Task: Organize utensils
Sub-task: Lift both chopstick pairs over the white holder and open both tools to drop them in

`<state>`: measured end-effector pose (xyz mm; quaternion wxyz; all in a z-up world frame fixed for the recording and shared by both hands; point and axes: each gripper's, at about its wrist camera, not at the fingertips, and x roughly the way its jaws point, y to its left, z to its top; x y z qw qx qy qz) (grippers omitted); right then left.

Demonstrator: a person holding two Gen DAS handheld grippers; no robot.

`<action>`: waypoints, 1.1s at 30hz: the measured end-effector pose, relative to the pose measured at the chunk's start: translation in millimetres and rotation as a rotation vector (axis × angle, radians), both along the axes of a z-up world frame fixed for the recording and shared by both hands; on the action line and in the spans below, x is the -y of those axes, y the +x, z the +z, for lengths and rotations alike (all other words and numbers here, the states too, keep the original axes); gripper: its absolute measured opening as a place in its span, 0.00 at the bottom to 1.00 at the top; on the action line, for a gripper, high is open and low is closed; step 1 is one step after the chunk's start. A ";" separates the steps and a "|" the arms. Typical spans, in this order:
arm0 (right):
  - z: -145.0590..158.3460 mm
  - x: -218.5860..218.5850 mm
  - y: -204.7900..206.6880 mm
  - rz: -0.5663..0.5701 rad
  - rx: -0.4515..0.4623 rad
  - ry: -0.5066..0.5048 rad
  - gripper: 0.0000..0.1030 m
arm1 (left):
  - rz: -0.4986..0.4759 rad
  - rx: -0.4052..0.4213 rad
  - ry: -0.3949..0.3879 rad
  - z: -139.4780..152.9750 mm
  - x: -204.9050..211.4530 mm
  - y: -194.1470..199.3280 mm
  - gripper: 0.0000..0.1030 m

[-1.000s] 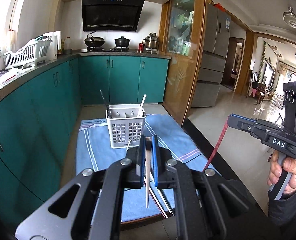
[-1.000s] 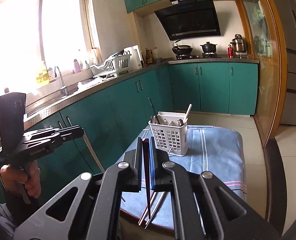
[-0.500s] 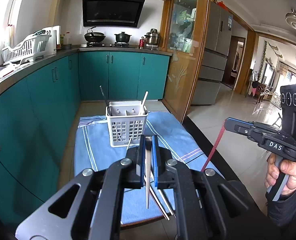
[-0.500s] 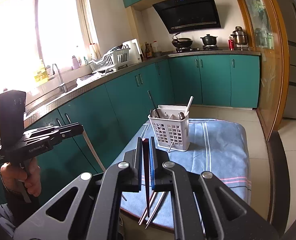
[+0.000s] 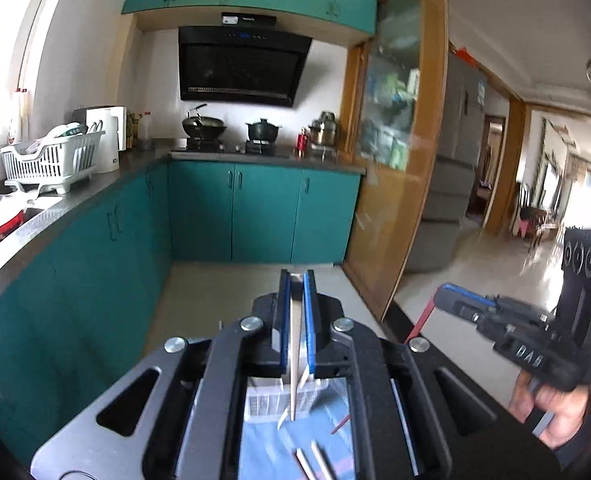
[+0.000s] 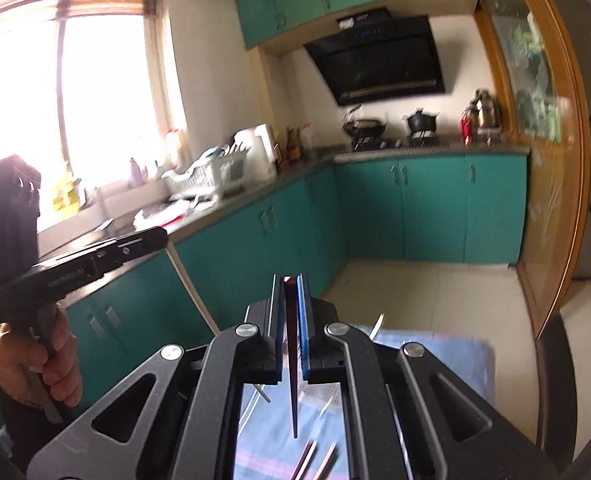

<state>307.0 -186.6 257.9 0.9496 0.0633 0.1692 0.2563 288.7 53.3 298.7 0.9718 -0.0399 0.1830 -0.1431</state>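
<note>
At nine o'clock, left claw [image 5: 296, 280] clamped on a pale chopstick [image 5: 293, 364], tip hanging over the white utensil basket [image 5: 264, 402] on the blue cloth [image 5: 263, 448]. At three o'clock, right claw [image 6: 291, 280] pinched shut on a dark red chopstick [image 6: 292, 364], raised above loose chopsticks [image 6: 313, 460].

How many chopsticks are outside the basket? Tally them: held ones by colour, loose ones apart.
Held pale chopstick, left claw: 1
Held dark red chopstick, right claw: 1
Lying loose chopsticks on the blue cloth: 2
Total: 4
</note>
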 end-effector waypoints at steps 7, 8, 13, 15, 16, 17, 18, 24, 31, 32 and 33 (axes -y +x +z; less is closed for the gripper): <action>-25.2 -6.7 78.4 -0.047 -0.013 0.016 0.06 | 0.047 -0.017 -0.004 -19.9 0.0 82.5 0.06; -34.5 -7.9 88.6 -0.053 -0.018 0.019 0.06 | 0.053 -0.021 -0.009 -27.3 -0.8 89.6 0.06; -81.9 -15.5 125.0 -0.065 -0.061 0.024 0.07 | 0.065 -0.046 -0.027 -78.9 -5.7 117.6 0.06; -96.9 -16.4 134.3 -0.056 -0.099 0.032 0.06 | 0.070 -0.080 -0.032 -102.4 -10.8 128.1 0.06; -98.4 -17.2 135.6 -0.051 -0.106 0.041 0.06 | 0.072 -0.096 -0.033 -110.8 -12.6 132.0 0.06; -98.1 -16.6 135.9 -0.039 -0.117 0.059 0.06 | 0.074 -0.112 -0.036 -119.6 -14.4 136.4 0.06; -94.1 -16.5 135.1 -0.024 -0.121 0.079 0.06 | 0.076 -0.116 -0.036 -124.3 -17.1 138.3 0.06; -50.4 -19.1 114.1 0.005 -0.038 0.099 0.06 | 0.078 -0.136 -0.017 -131.0 -17.2 145.5 0.06; -27.3 -16.5 113.5 -0.018 -0.004 0.081 0.06 | 0.106 -0.158 0.047 -150.3 -15.6 144.2 0.77; -28.0 -16.0 116.0 -0.021 -0.008 0.082 0.06 | 0.118 -0.137 0.044 -150.5 -18.4 139.2 0.83; -28.7 -15.2 118.8 -0.025 -0.012 0.084 0.06 | 0.131 -0.111 0.039 -150.4 -21.3 133.3 0.84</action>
